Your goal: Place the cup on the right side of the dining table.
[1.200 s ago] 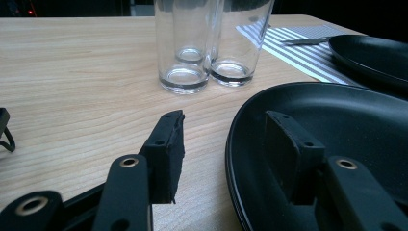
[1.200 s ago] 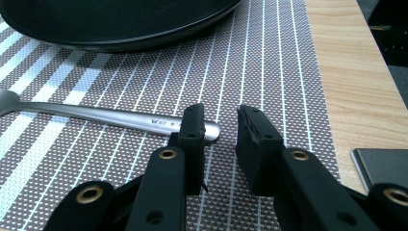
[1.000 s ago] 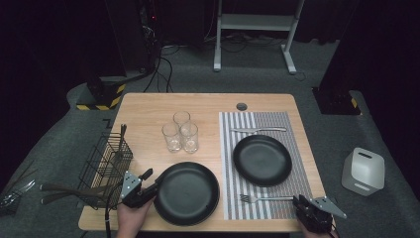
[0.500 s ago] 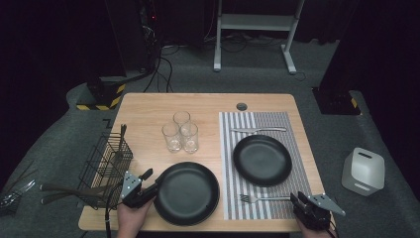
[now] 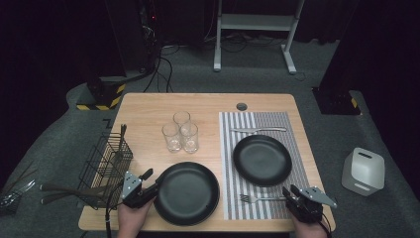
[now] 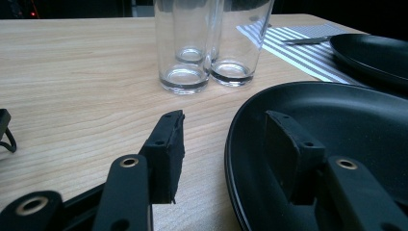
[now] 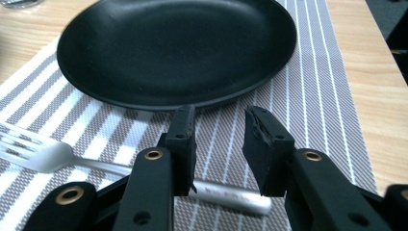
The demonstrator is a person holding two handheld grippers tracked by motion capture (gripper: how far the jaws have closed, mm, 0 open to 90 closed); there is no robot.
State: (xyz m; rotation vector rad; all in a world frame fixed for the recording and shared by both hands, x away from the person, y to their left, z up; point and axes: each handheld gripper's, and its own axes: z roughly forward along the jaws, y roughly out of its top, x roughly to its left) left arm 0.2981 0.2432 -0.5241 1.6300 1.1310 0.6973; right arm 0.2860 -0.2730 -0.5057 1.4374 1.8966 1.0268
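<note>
Right gripper view is showing my right gripper (image 7: pixel 219 144) opening just above the fork (image 7: pixel 62 156) on the placemat (image 7: pixel 308 96), nothing pinched. I'm judging the fork thin, stiff and slippery, best pinched mid-handle, while my left gripper (image 6: pixel 226 149) is straddling the near plate (image 6: pixel 361 130), jaws spread around its rim.

fork (image 5: pixel 261 199) on placemat (image 5: pixel 297 124), before plate (image 5: pixel 262 159)

Left tongs (image 5: pixel 148 184) at near plate (image 5: pixel 187 192) rim, right tongs (image 5: pixel 291 194) at fork (image 5: pixel 260 199) handle

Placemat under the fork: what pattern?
Grey and white stripes on the placemat, clearest in the right gripper view.
</note>
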